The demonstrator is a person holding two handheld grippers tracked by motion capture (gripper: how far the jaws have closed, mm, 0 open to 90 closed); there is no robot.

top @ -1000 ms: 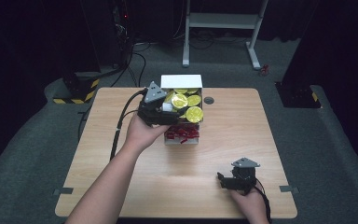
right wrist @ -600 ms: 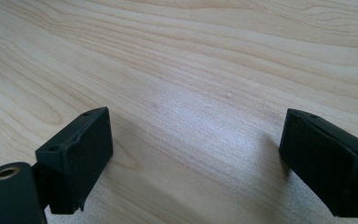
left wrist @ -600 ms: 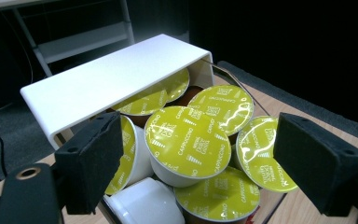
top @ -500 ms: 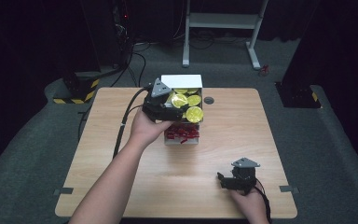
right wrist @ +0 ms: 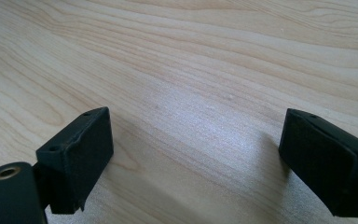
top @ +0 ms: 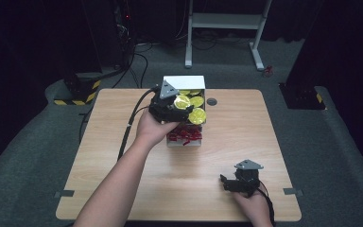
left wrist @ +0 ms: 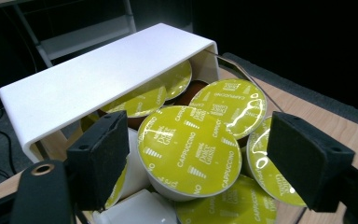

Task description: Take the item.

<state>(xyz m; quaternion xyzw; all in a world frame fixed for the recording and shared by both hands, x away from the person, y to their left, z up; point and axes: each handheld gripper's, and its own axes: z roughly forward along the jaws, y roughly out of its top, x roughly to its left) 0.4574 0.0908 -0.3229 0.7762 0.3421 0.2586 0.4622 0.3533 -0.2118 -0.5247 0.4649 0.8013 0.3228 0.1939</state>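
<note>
A white box (top: 185,140) with red print and a raised white flap (left wrist: 98,84) stands mid-table, heaped with several yellow-green-lidded coffee capsules (top: 197,116). My left gripper (top: 176,107) hovers over the heap. Its jaws have just been closing and stand either side of one Cappuccino capsule (left wrist: 189,154). Small gaps still show between the capsule and the pads (left wrist: 100,161), so my left gripper (left wrist: 200,161) is open. My right gripper (top: 226,182) rests low over the table's near right part. In its own view, my right gripper (right wrist: 196,163) is open, with bare wood between its fingers.
A small dark round disc (top: 211,101) lies on the table right of the box. The left gripper's cable (top: 127,132) trails across the table's left part. Behind the table stand a white frame (top: 227,21) and a yellow-and-black striped base (top: 78,92).
My left gripper has edged right, farther over the capsule heap. The right hand has kept still.
</note>
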